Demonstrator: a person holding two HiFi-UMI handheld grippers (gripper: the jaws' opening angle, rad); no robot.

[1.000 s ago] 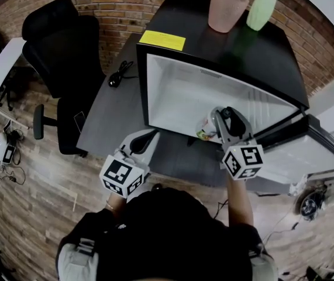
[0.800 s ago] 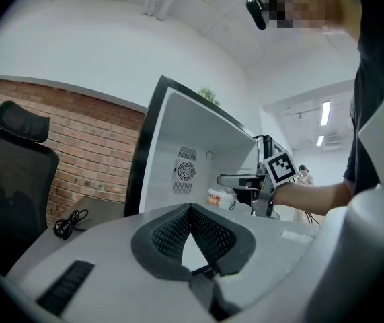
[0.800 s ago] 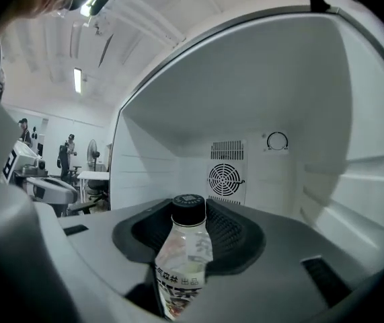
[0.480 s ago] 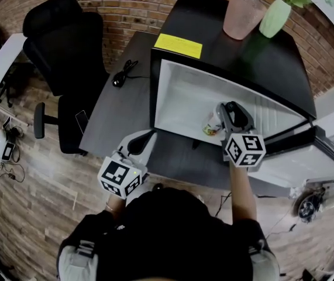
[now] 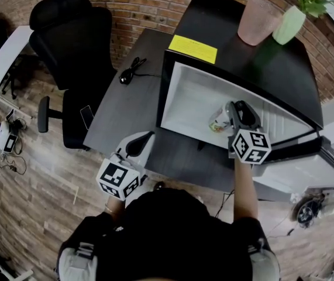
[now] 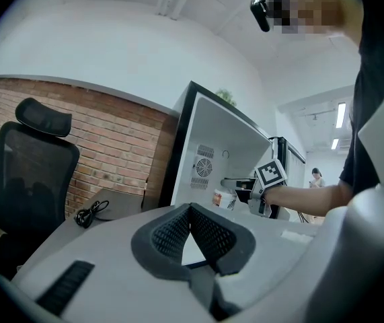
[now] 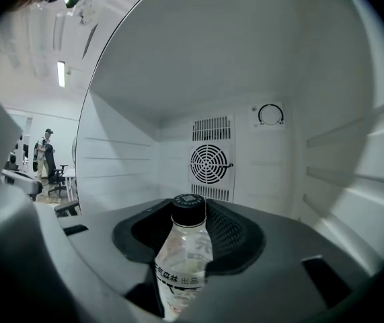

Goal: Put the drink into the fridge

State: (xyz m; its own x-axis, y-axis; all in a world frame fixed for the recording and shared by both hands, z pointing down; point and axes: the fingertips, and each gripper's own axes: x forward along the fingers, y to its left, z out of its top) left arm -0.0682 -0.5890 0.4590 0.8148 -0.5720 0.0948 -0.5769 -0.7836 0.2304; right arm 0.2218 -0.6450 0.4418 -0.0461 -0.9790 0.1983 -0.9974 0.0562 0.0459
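Two jaws of the right gripper (image 7: 190, 237) are clamped on the neck and shoulders of a clear plastic drink bottle (image 7: 186, 264) with a black cap and a printed label. That high grip keeps it upright, so it can stand on its base once set down. The bottle is already inside the white cavity of the black-cased mini fridge (image 5: 193, 95), near the front opening. The round fan grille (image 7: 208, 163) on the back wall lies well ahead of it. Whether its base touches the fridge floor no view shows, so I judge that the placing step is not yet finished. The white fridge door (image 5: 298, 165) stands swung open to the right, which leaves the mouth free for the reach. The person's right forearm (image 5: 244, 183) stretches forward from the body into that opening. The gripper points almost level, tipped a little down, and its marker cube (image 5: 250, 146) faces up. The left gripper (image 6: 192, 229) has no part in this step. Its pads meet at the tips with nothing between them. It is held low and close to the body, level over the near edge of the dark grey desk (image 5: 123, 113), pointing past the fridge's side.
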